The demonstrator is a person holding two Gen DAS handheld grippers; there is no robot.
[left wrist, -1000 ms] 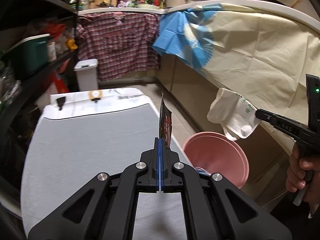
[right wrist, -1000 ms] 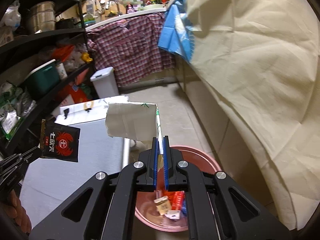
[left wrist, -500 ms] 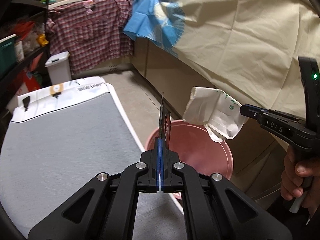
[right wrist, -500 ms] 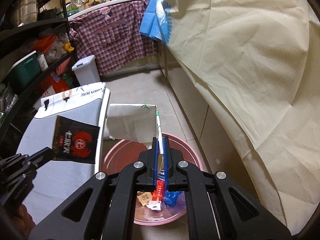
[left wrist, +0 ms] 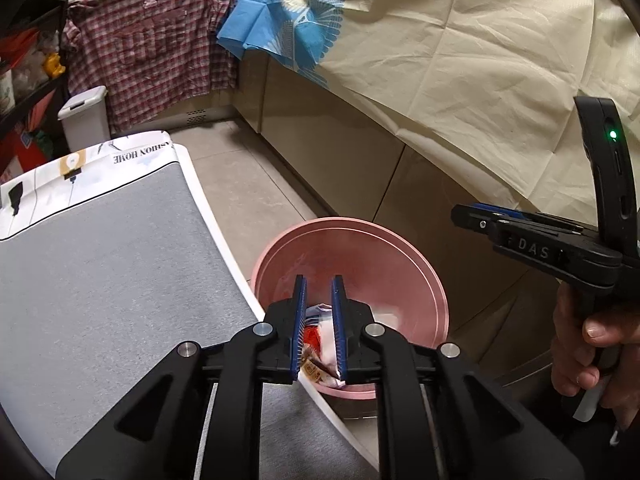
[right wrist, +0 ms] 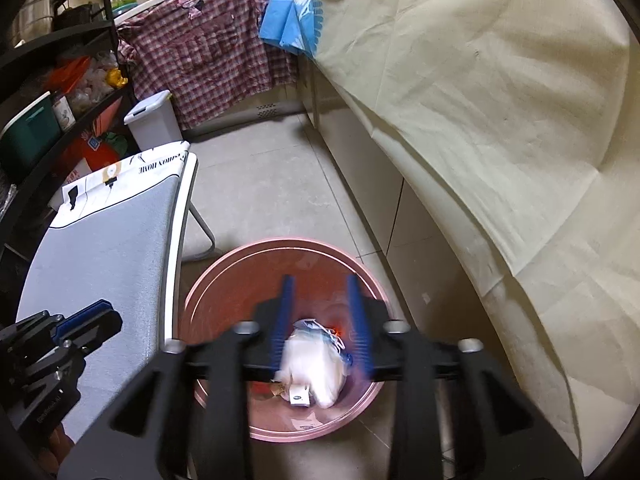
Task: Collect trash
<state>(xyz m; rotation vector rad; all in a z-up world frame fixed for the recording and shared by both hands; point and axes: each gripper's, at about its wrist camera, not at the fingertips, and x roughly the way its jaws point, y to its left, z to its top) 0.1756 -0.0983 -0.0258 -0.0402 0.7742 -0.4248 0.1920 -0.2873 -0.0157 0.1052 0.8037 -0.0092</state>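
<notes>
Floor-standing pink bin (right wrist: 208, 280) — white wrapper (right wrist: 316, 360) inside, crumpled

Crumpled white bag (right wrist: 316, 364) atop wrappers (left wrist: 316, 344) inside pink basin (right wrist: 216, 280) on floor.

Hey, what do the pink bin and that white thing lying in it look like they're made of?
The pink bin looks like molded plastic: smooth, faintly glossy wall with a ridge ring under the rim. The white wrapper looks like thin crinkled plastic film or a bag, soft and bunched; motion blur leaves paper possible. Both grippers, left and right, hang open above.
</notes>
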